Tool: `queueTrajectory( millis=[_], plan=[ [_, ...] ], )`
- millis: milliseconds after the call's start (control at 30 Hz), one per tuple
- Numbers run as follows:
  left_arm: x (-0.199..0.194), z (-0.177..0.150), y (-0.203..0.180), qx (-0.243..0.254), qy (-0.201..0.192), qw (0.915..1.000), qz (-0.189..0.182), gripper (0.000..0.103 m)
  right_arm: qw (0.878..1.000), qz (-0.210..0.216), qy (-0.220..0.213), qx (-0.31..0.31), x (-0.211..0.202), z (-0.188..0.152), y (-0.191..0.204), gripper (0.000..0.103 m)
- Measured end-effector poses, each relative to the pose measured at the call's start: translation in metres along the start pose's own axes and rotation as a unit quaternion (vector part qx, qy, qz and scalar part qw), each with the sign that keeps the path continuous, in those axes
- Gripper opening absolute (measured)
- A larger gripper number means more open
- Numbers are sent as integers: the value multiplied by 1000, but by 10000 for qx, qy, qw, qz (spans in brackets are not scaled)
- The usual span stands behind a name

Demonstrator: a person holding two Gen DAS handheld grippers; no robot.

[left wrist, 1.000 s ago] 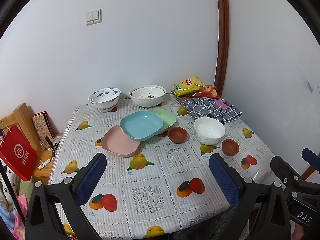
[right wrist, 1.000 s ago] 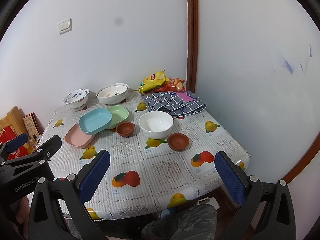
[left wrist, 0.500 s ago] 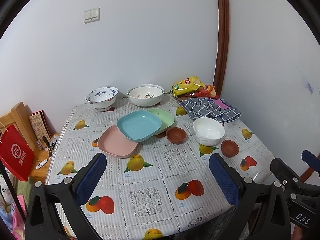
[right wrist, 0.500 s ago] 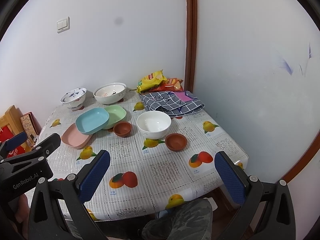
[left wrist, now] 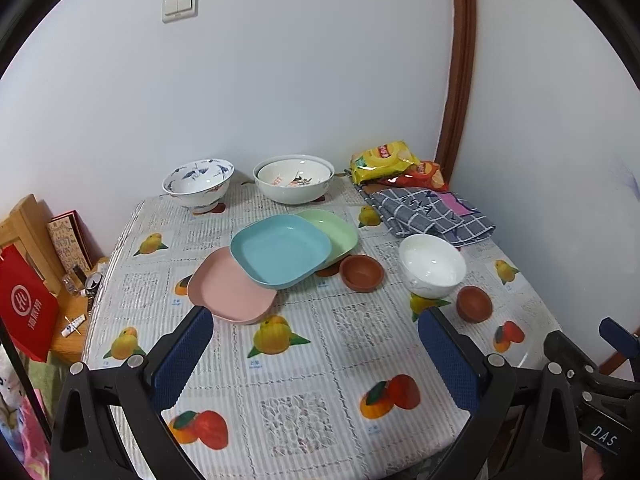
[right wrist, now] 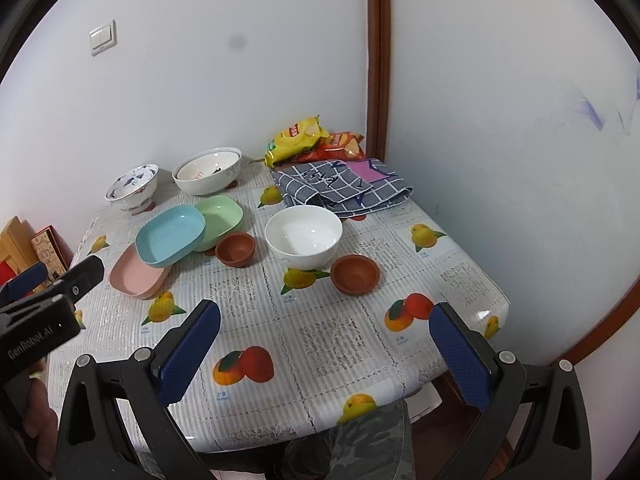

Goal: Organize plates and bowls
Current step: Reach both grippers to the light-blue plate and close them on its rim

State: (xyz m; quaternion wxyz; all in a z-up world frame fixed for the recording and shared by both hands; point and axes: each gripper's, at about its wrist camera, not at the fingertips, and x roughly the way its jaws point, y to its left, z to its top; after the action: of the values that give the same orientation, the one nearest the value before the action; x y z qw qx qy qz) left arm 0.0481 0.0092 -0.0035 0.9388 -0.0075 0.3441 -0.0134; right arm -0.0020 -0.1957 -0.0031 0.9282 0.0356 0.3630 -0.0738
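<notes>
Left gripper and right gripper: fingers spread, empty, above table's near edge. Blue plate overlaps pink plate and green plate mid-table; white bowl toward right edge.

White bowl: glossy glazed ceramic. Two small brown bowls: matt, clay-like. Blue plate, pink plate, green plate: smooth matt plastic. Tablecloth: shiny plastic. Checked towel: cloth.
</notes>
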Motion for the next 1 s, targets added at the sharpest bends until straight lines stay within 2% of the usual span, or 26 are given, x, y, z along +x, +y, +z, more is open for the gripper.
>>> queueTrajectory(
  millis=[133,300,433,667,1000],
  plan=[
    [20,11,15,-111,86,9999,92,103,9998,83,-10,-160,15,9,9,103],
    [53,20,35,-289,276,9991,133,103,9996,274,5,-75,44,26,19,102],
    [83,29,52,-378,421,9980,269,100,9984,557,40,-31,70,44,31,93],
    [131,43,79,-518,636,9956,460,95,9955,880,134,-318,116,71,72,89],
    [184,49,107,-678,865,9933,370,95,9895,1111,568,-734,184,71,126,89]
  ],
)
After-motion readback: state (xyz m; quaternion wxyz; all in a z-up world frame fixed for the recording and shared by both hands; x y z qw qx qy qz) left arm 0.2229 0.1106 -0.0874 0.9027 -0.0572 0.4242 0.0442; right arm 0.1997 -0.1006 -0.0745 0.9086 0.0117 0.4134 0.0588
